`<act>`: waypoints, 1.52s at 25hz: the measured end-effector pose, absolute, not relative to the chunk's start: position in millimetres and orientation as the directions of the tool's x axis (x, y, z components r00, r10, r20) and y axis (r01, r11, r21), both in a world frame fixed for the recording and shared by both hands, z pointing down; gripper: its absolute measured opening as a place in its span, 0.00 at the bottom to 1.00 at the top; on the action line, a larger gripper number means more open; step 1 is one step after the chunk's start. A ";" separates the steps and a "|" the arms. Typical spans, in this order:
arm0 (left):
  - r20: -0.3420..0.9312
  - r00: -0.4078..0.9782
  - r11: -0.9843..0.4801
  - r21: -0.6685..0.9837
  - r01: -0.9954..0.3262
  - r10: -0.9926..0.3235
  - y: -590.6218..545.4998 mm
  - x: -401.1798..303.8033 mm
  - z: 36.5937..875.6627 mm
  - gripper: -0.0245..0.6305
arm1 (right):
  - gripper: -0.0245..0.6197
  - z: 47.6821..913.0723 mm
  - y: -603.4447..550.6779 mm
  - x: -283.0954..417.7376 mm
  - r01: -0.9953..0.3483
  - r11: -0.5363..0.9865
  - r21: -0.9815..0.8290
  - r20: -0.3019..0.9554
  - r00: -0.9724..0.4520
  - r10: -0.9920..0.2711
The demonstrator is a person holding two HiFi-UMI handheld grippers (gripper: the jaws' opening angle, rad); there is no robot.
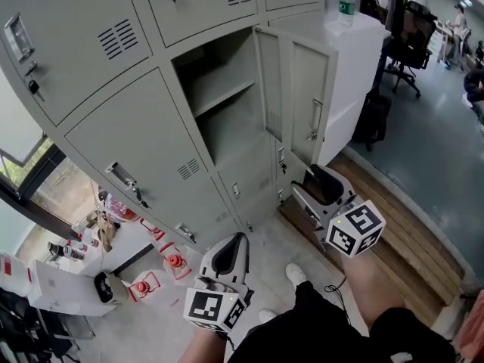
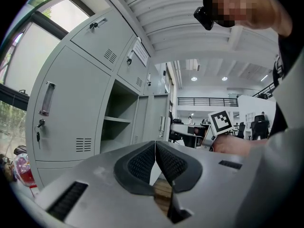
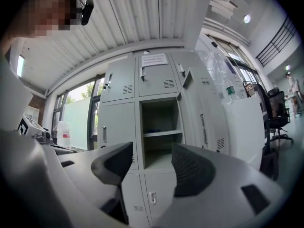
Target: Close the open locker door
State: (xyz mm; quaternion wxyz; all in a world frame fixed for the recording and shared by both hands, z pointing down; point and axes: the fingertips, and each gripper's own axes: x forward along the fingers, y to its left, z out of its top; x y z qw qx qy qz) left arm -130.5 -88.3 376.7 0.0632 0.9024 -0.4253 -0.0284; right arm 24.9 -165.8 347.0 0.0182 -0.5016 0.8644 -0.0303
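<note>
A grey locker bank fills the head view. One middle compartment (image 1: pixel 219 104) stands open, with a shelf inside. Its door (image 1: pixel 306 100) is swung out to the right, handle facing me. My left gripper (image 1: pixel 236 240) is low and in front of the lockers, jaws shut with nothing between them and the pads touching (image 2: pixel 155 144). My right gripper (image 1: pixel 314 174) is held below the open door, apart from it, its jaws open and empty (image 3: pixel 152 163). The right gripper view shows the open compartment (image 3: pixel 159 141) straight ahead and the door (image 3: pixel 202 113) to its right.
A white cabinet (image 1: pixel 355 74) with a water bottle (image 1: pixel 345 2) on top stands right behind the open door. Wooden planks (image 1: pixel 408 233) lie on the floor at right. Red items (image 1: pixel 174 263) and clutter sit at lower left. My shoe (image 1: pixel 296 274) is near the locker base.
</note>
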 end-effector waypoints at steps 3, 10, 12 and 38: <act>0.000 0.634 -0.628 0.137 -0.766 -0.773 -101.5 -120.5 374.0 0.07 | 0.49 344.0 -181.8 43.3 -0.877 0.475 -0.070 -0.004 -0.476 -0.880; 0.006 0.642 -0.636 0.133 -0.760 -0.766 -130.2 -98.6 372.6 0.06 | 0.50 341.0 -216.0 82.4 -0.902 0.422 -0.091 -0.015 -0.423 -0.906; 0.008 0.644 -0.638 0.131 -0.759 -0.765 -137.8 -93.4 373.0 0.07 | 0.50 341.6 -224.3 90.6 -0.905 0.413 -0.099 -0.016 -0.413 -0.910; 0.004 0.628 -0.621 0.142 -0.771 -0.778 -207.6 -59.6 376.6 0.07 | 0.48 332.2 -306.2 124.3 -0.896 0.438 -0.070 -0.020 -0.438 -0.899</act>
